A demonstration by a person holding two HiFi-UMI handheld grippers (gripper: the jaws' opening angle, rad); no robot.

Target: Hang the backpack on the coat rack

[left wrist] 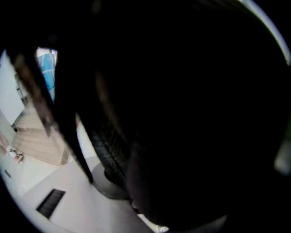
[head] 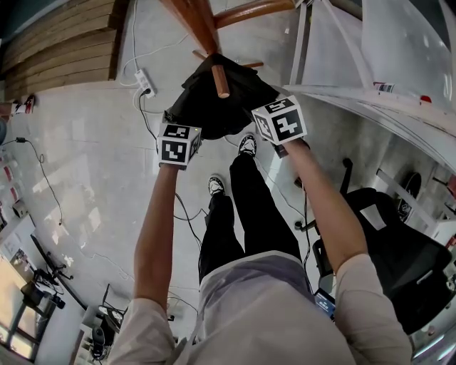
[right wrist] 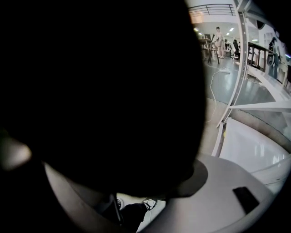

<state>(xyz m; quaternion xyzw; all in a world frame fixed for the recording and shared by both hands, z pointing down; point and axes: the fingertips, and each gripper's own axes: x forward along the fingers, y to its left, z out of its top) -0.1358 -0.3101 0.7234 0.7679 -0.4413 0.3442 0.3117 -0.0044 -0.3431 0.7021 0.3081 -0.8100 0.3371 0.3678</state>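
- Holding the backpack [head: 203, 107] at the coat rack [head: 196, 21], I judge the hanging step is under way. The black cloth lies bunched around the wooden peg [head: 220, 80].
- Left gripper [head: 182, 128] and right gripper [head: 265, 112], just below the peg on either side, each clamp black fabric.
- Next, I'd settle the bag's loop onto the peg, then release both jaws.

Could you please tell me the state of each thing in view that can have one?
backpack: held up against the rack, not clearly hooked on.
coat rack peg: tip bare, showing in front of the backpack.
left gripper: pressed into the backpack; black fabric hides how its jaws stand.
right gripper: shut on the backpack.
office chair: unoccupied.
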